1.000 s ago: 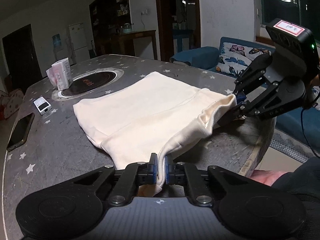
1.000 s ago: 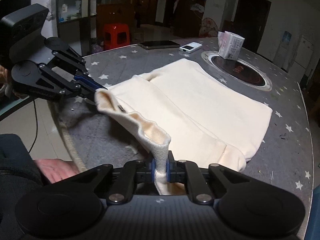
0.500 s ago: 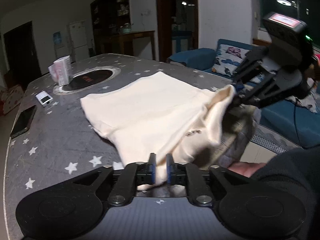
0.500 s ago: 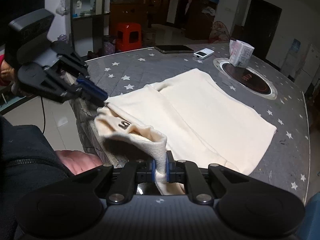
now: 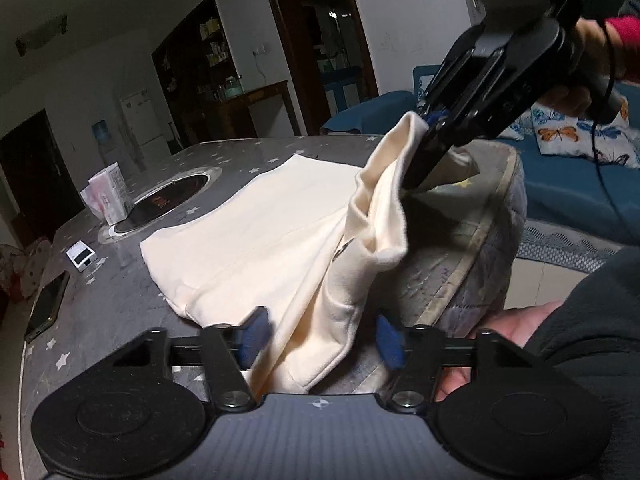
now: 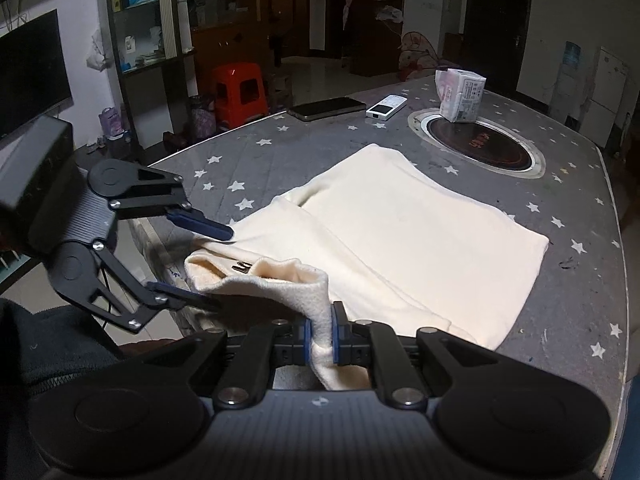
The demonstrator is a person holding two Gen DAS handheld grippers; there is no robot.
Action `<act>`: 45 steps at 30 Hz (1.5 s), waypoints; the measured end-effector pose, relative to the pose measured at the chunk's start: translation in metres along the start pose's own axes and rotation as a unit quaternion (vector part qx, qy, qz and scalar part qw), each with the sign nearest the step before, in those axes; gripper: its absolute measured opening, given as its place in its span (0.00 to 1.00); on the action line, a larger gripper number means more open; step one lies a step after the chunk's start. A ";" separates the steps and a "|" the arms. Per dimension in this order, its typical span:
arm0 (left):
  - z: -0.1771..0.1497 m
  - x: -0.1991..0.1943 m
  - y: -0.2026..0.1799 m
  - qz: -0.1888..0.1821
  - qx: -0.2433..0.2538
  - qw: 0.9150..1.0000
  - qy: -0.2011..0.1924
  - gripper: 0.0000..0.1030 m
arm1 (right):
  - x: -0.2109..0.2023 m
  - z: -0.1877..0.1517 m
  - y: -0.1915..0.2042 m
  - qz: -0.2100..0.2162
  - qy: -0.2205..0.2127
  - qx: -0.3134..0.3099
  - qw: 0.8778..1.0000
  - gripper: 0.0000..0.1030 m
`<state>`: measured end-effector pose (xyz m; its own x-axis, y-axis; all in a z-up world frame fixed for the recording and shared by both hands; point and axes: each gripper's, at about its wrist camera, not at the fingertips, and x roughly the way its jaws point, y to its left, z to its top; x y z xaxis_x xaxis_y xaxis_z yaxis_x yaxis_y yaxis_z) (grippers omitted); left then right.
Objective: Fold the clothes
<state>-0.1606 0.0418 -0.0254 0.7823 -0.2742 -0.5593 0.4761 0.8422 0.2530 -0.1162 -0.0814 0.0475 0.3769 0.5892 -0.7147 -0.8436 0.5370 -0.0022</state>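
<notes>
A cream garment [image 5: 260, 224] lies folded flat on the grey star-patterned table cover [image 5: 100, 280], its near edge bunched at the table's rim. My left gripper [image 5: 322, 332] is open: its blue pads stand apart with a loose fold of the cloth hanging between them, untouched. In the right wrist view the left gripper [image 6: 222, 269] has its fingers spread around the garment's corner. My right gripper [image 6: 320, 336] is shut on the garment [image 6: 400, 232], pinching a raised edge. From the left wrist view the right gripper [image 5: 426, 132] holds that edge lifted above the table.
A tissue pack [image 6: 460, 96] stands on the round inset hob [image 6: 480, 148]. A white remote [image 6: 386, 106] and a phone [image 6: 324, 108] lie at the far side. A person's hand [image 5: 516, 324] is below the table rim. A blue sofa [image 5: 580, 184] stands beyond.
My left gripper's jaws have opened and let go of the garment's edge. The right gripper has lifted its pinched edge higher, pulling the near cloth up off the table.
</notes>
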 end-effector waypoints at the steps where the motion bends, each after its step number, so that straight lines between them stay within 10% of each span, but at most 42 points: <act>1: -0.001 0.001 0.002 -0.001 -0.004 1.000 0.004 0.24 | 0.000 -0.001 0.001 0.000 0.001 -0.002 1.000 0.08; 4: -0.001 -0.005 0.011 -0.008 -0.024 1.000 0.002 0.08 | -0.003 -0.003 0.006 0.004 0.001 -0.010 1.000 0.08; 19: 0.033 -0.079 0.034 -0.045 -0.043 0.998 -0.007 0.06 | -0.049 0.015 0.024 0.066 0.000 -0.039 0.997 0.08; 45: 0.078 0.105 0.146 0.001 -0.133 0.989 0.065 0.07 | 0.088 0.062 -0.130 0.001 0.028 0.094 0.995 0.10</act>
<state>0.0225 0.0999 0.0144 0.7165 -0.2257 -0.6601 0.3392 0.9395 0.0469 0.0499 -0.0618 0.0281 0.3482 0.5589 -0.7526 -0.7564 0.6417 0.1267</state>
